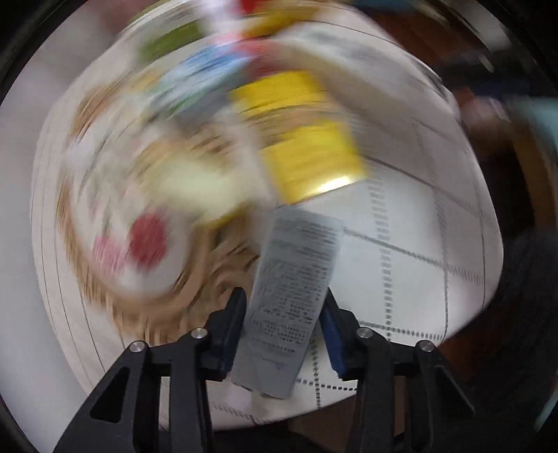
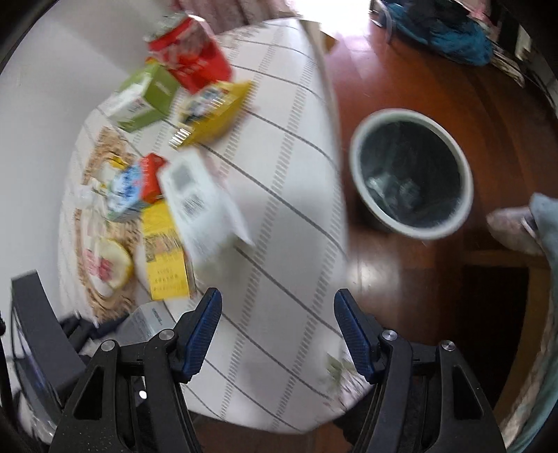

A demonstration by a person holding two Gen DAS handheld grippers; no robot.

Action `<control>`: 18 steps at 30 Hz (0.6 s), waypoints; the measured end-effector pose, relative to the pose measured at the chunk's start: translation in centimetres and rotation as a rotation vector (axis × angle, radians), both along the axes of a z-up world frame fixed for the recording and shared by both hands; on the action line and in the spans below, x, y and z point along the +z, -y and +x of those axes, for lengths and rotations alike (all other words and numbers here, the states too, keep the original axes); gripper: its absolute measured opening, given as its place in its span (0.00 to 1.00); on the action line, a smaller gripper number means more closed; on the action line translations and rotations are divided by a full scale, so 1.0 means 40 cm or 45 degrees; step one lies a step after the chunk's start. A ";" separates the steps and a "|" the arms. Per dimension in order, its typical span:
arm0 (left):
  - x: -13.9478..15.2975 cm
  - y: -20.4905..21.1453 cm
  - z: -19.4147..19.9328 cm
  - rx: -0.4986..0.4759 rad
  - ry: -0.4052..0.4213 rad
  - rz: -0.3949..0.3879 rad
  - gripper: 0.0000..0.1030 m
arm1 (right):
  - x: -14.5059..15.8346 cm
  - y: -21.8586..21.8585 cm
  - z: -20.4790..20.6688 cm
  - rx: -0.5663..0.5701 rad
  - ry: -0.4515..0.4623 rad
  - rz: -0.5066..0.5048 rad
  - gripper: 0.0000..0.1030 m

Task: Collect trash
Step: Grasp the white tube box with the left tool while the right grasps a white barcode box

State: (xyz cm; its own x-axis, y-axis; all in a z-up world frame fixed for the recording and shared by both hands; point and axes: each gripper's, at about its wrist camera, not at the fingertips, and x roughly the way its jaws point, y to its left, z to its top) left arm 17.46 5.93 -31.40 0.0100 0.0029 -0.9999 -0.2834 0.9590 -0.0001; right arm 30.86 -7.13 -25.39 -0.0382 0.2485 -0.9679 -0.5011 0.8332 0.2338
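My left gripper [image 1: 284,306] is shut on a flat grey printed box [image 1: 293,296], held above the white checked tablecloth [image 1: 401,223]; this view is badly blurred. The grey box also shows in the right wrist view [image 2: 146,322], at the lower left. My right gripper [image 2: 278,306] is open and empty above the tablecloth [image 2: 279,195]. Trash lies on the table: a yellow box [image 2: 164,258], a white packet [image 2: 202,202], a red and blue carton [image 2: 139,184], a yellow bag [image 2: 212,111], a green carton [image 2: 146,97] and a red package [image 2: 190,55]. A round bin [image 2: 411,174] stands on the floor to the right.
A woven placemat [image 2: 104,289] with a small yellow-rimmed wrapper [image 2: 108,265] lies at the table's left. The wooden floor [image 2: 401,69] runs right of the table. A blue bag [image 2: 443,31] lies far back. A slippered foot [image 2: 512,226] is at the right edge.
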 end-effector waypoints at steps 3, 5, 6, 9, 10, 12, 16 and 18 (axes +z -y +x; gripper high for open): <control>0.014 -0.101 -0.069 0.368 0.032 -0.140 0.35 | 0.000 -0.086 0.004 0.056 0.023 0.024 0.67; 0.016 -0.159 -0.110 0.580 0.071 -0.246 0.35 | -0.016 -0.153 0.014 0.094 0.015 0.023 0.67; 0.017 -0.185 -0.126 0.666 0.097 -0.296 0.35 | -0.029 -0.188 0.018 0.117 0.016 0.003 0.67; 0.027 -0.214 -0.135 0.686 0.128 -0.311 0.36 | -0.063 -0.250 0.026 0.158 0.054 -0.087 0.67; 0.033 -0.213 -0.131 0.650 0.124 -0.281 0.36 | -0.072 -0.258 0.024 0.163 0.058 -0.101 0.64; 0.017 -0.216 -0.115 0.584 0.115 -0.248 0.37 | -0.080 -0.261 0.022 0.156 0.065 -0.125 0.55; 0.029 -0.213 -0.109 0.486 0.101 -0.172 0.37 | -0.051 -0.191 -0.010 0.098 0.045 -0.139 0.54; 0.018 -0.196 -0.096 0.473 0.093 -0.160 0.37 | -0.038 -0.135 -0.041 0.053 0.012 -0.140 0.54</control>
